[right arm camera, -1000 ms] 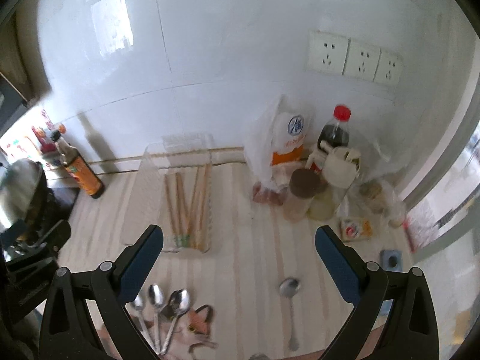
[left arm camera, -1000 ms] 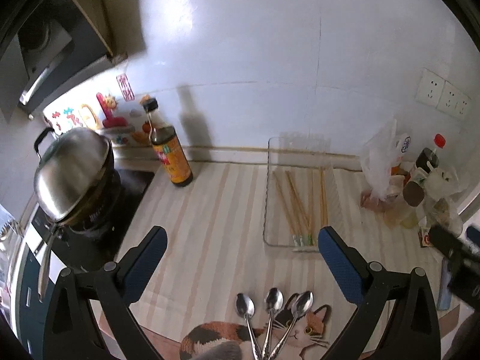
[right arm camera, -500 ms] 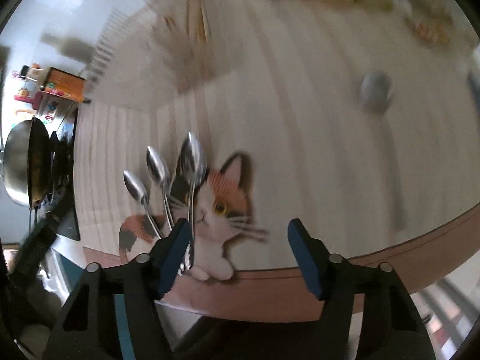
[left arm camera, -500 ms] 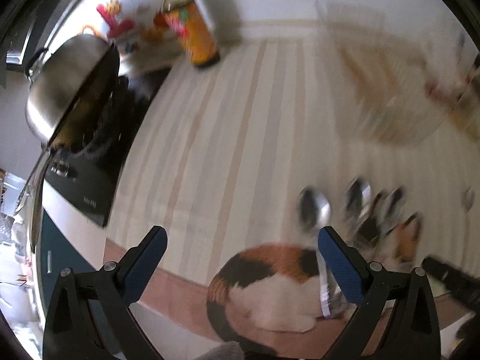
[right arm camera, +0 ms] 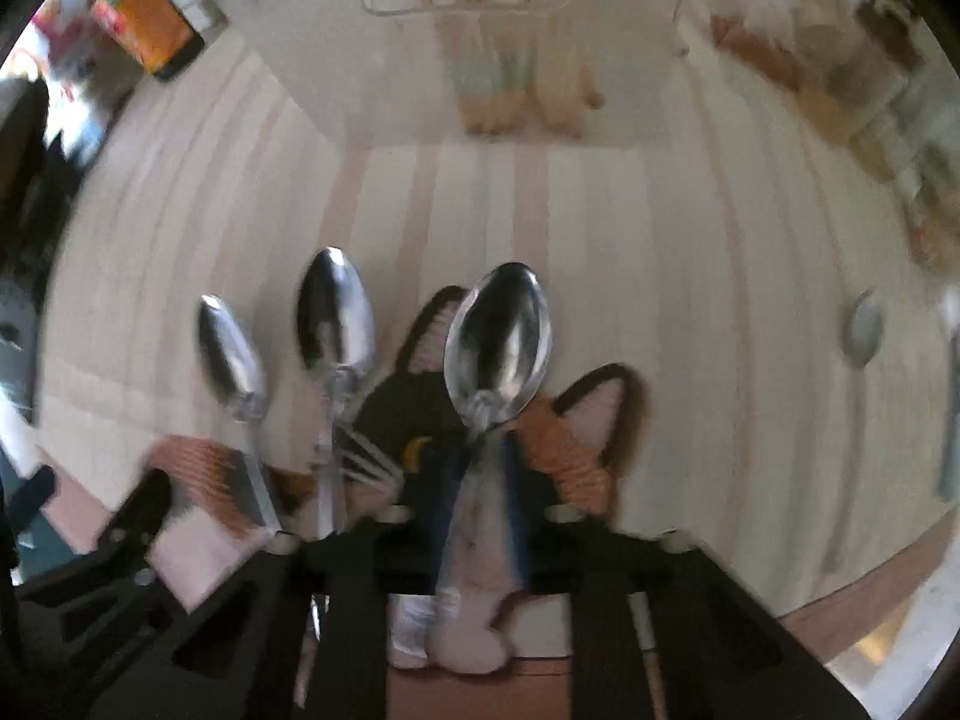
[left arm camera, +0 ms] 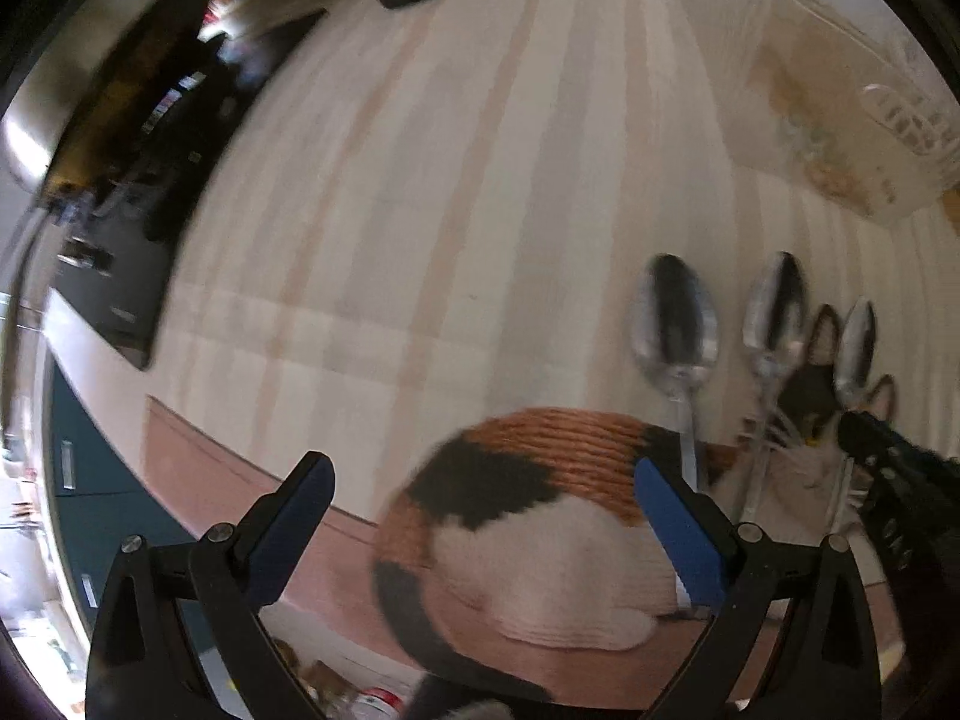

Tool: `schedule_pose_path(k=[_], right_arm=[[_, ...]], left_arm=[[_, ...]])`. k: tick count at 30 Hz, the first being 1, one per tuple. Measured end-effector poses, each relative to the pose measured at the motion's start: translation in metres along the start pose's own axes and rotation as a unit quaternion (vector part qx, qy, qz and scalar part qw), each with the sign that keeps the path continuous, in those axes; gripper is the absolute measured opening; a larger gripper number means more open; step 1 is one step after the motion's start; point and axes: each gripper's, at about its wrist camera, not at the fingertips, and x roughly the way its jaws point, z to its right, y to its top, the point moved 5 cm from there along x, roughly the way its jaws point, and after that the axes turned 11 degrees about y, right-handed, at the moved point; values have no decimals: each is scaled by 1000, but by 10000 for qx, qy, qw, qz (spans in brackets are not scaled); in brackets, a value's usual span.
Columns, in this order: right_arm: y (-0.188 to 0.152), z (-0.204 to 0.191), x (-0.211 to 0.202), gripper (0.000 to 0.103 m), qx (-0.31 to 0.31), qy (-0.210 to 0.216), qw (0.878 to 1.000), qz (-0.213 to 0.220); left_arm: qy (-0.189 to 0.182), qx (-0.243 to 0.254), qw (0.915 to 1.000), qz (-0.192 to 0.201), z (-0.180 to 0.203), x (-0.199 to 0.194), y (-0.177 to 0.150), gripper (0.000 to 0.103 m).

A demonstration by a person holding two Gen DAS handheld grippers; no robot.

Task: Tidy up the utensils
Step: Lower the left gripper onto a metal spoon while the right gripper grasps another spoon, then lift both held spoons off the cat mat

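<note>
Three metal spoons lie with their handles on a cat-shaped mat [left arm camera: 540, 516] at the counter's front edge. My right gripper [right arm camera: 477, 480] is shut on the handle of the right spoon [right arm camera: 498, 342], whose bowl points away from me. The middle spoon [right arm camera: 336, 324] and left spoon [right arm camera: 231, 354] lie beside it. A fourth spoon [right arm camera: 864, 330] lies alone on the counter to the right. My left gripper [left arm camera: 480, 498] is open and empty, low over the mat's rear part; the spoons [left arm camera: 675, 318] are to its right. A clear tray [right arm camera: 468, 36] with chopsticks stands behind.
A sauce bottle [right arm camera: 147, 24] stands at the back left. A steel pot [left arm camera: 90, 60] sits on the black stove at far left. Bottles and bags crowd the back right [right arm camera: 870, 60]. The counter's front edge [left arm camera: 240, 456] runs just below the mat.
Both grippers have dropped from high over the counter down to the mat. My right gripper has closed from wide open onto the right spoon's handle. The left gripper stayed open.
</note>
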Motion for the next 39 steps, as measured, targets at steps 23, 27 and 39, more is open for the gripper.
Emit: schedule_pose_path(k=[23,27,39], right_arm=[[-30,95,-10,7,123,-131,9980,-614],[-36,100,-10,7,109,-91,9978,-652],[-34,98,-9,7,62,-192,9970,-753]], left_arm=[[-352,1018,9941,-140,56,2,-20,5],[-399,954,9945,-194,47,8,-24,5],[-619,806,9941,-371,12,18,-10,5]])
